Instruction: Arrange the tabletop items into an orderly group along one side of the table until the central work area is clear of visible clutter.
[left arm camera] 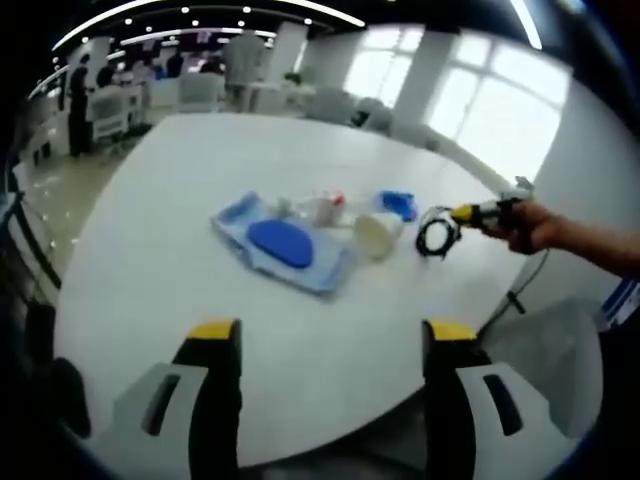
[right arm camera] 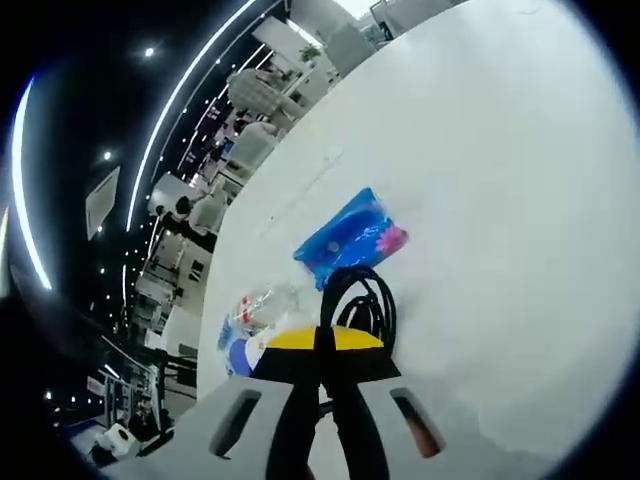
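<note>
Left gripper [left arm camera: 330, 345] low in the left gripper view, yellow-tipped jaws spread wide apart over bare white table [left arm camera: 150, 220], grasping nothing. Ahead of it, at mid-frame and well apart from the jaws, a loose cluster: a flat light-blue pouch [left arm camera: 285, 255] with a darker blue oval pad on top, long axis slanting from upper left to lower right; just beyond, a clear crinkled plastic bottle [left arm camera: 322, 208] with a red cap; beside that, a white cup [left arm camera: 377, 236] lying tipped on its side, mouth toward the lower right; behind the cup, a small blue packet [left arm camera: 399, 204]. At right of frame, a person's hand [left arm camera: 525, 228] gripping the right gripper, a black coiled cable [left arm camera: 436, 233] dangling from its tip just right of the cup. In the right gripper view, right gripper [right arm camera: 325, 352] at bottom centre, jaws clenched together on the black cable [right arm camera: 362, 300], looped in glossy round coils rising straight above the yellow tips. Just past the loops, the glossy blue packet [right arm camera: 350, 238] with a pink corner, long axis running lower left to upper right; bottle [right arm camera: 262, 305] at lower left, near the jaws.
</note>
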`<state>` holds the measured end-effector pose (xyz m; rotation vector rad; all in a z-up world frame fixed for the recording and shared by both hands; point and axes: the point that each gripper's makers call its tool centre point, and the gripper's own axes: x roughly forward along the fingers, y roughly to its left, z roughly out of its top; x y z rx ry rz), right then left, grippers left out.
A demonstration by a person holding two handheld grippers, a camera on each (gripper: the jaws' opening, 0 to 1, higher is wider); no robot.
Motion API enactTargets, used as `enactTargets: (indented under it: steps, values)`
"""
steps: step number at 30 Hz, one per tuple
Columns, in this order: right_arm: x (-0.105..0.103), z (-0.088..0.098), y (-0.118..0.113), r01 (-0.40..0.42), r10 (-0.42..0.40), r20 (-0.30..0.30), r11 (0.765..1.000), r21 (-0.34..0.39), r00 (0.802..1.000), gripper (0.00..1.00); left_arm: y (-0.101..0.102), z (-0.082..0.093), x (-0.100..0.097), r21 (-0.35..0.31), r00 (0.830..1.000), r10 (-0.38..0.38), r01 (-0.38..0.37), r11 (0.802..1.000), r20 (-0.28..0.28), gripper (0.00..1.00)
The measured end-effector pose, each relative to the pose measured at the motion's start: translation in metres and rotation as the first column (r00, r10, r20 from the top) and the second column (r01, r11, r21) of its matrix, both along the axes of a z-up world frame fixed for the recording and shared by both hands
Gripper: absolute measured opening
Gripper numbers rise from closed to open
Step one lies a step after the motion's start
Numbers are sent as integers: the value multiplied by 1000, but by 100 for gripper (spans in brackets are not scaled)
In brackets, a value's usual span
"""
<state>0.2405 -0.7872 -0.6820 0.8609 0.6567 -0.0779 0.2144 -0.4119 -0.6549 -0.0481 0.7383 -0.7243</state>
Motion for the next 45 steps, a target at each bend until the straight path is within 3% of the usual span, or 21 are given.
enactTargets:
  steps: [10,14,19,23,32,35,41,45]
  values:
    - [-15,-18,-27,49,-53,-62,997,-63,997,1,0,0,-2,13,1000,-6,6,1000,0,70]
    - [-21,-33,-28,21,-32,-112,995,-102,993,1,1,-1,-2,14,1000,-5,5,1000,-1,69]
    - [-19,-42,-27,-44,13,-150,978,-205,989,1,1,-1,-2,21,1000,-8,8,1000,0,69]
    - [-15,-50,-26,-130,71,-198,944,-302,978,2,2,-2,-2,28,1000,-9,9,1000,2,69]
    - [-7,-58,-19,-192,109,-243,916,-352,964,6,3,-2,-1,33,1000,-2,2,999,1,69]
    - [-29,-47,3,-246,134,-289,883,-399,948,8,4,-3,-1,35,1000,0,0,999,1,69]
    - [-39,-40,19,-301,169,-312,845,-442,935,10,5,-3,-1,39,1000,3,-3,999,2,69]
    - [-30,-45,13,-301,178,-304,851,-430,936,13,4,-3,0,42,1000,0,-1,999,4,69]
